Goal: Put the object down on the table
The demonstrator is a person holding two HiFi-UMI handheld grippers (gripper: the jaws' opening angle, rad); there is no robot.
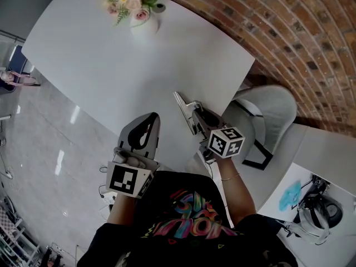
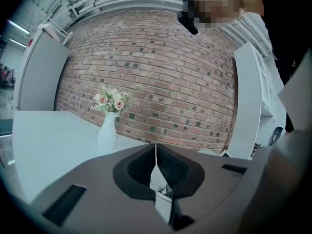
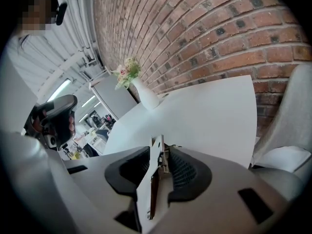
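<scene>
A thin flat pale object (image 1: pixel 181 100) stands on edge between the jaws of my right gripper (image 1: pixel 194 113), and its pointed end sticks out past the fingertips. In the right gripper view the object (image 3: pixel 147 189) is pinched between the black ribbed pads, so the right gripper (image 3: pixel 161 155) is shut on it. It hangs just above the near edge of the white table (image 1: pixel 105 54). My left gripper (image 1: pixel 149 118) is lower left of it, over the table's edge. Seen in its own view, the left gripper (image 2: pixel 156 152) has its tips together and holds nothing.
A white vase of pink flowers (image 1: pixel 142 21) stands at the table's far end, also visible as the vase (image 2: pixel 107 130) and the vase (image 3: pixel 146 96). A grey chair (image 1: pixel 267 115) sits to the right of the table. A brick wall (image 1: pixel 289 43) runs behind.
</scene>
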